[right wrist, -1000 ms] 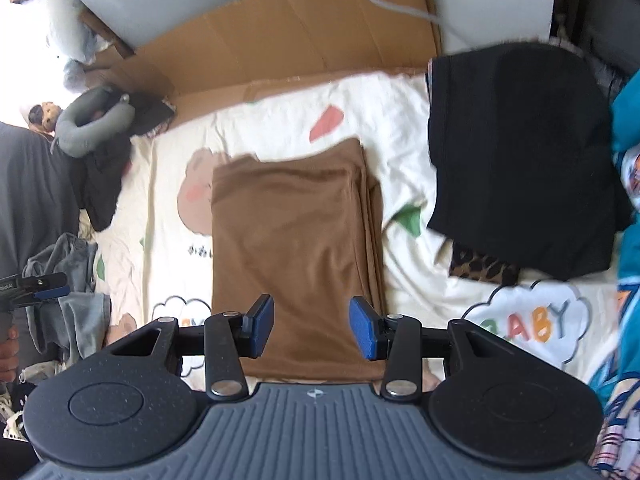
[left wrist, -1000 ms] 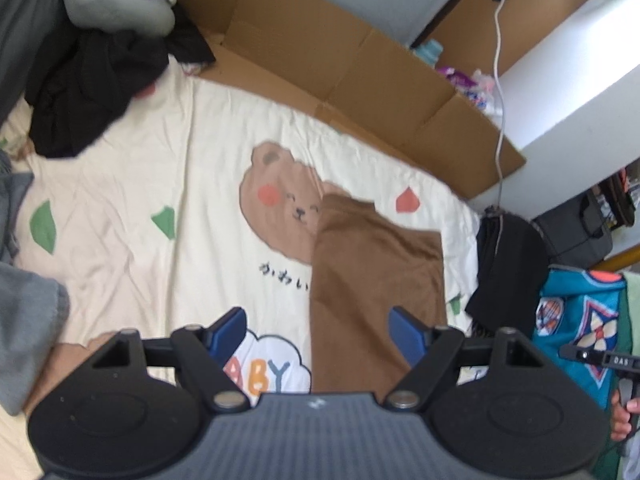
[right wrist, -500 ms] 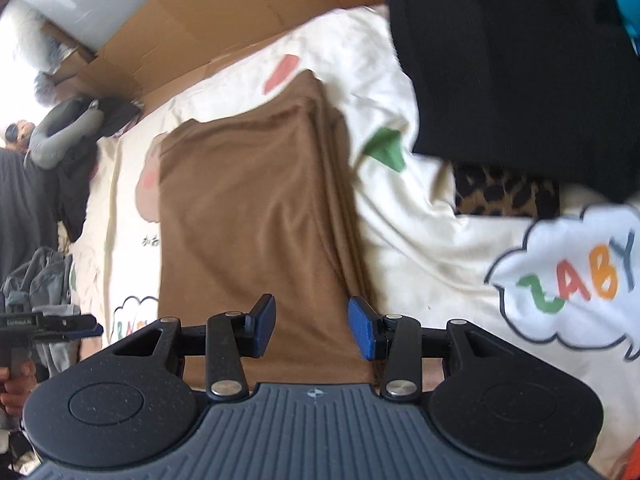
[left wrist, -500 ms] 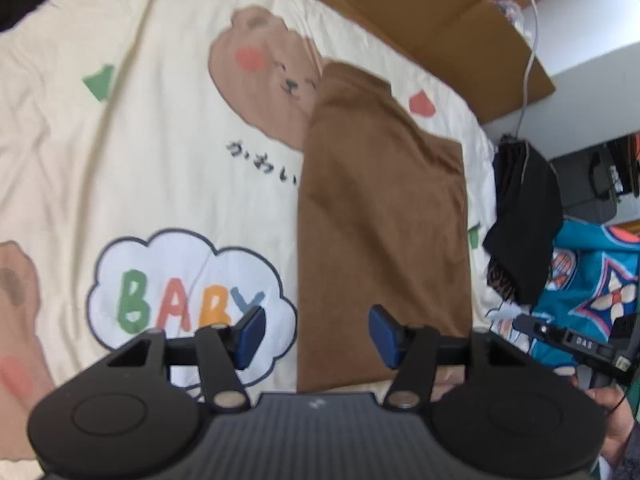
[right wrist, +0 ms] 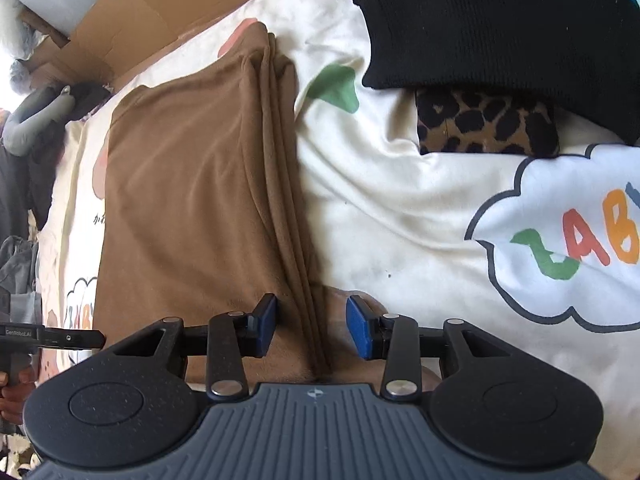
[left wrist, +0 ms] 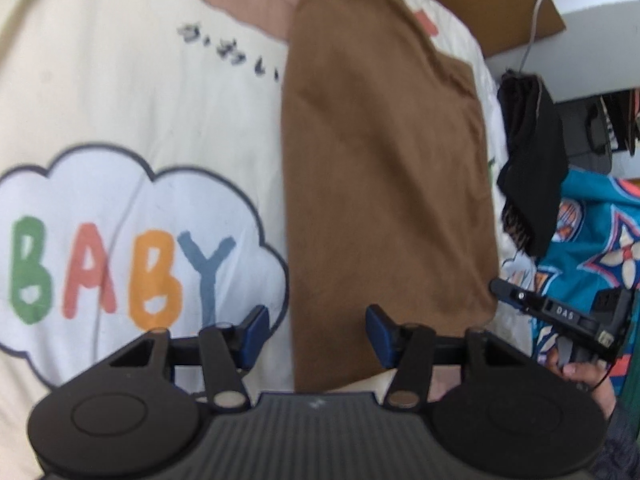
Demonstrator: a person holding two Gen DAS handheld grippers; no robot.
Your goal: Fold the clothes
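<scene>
Both my grippers have dropped toward the near end of the folded brown garment since a second ago, and it now fills much more of each view. My left gripper has just been closing its jaws, yet they stand apart with nothing pressed; the garment's near left corner lies between and beyond the blue pads. My right gripper has been closing a little too, and its jaws are also apart, straddling the stacked folded edges along the garment's right side without pinching them. The garment lies flat on the cream bedsheet, running away from my fingers. Left of my left fingers is the sheet's "BABY" cloud print. Beyond and right of my right fingers sit a leopard-print piece and a black garment on top of it. Cardboard borders the sheet's far edge.
</scene>
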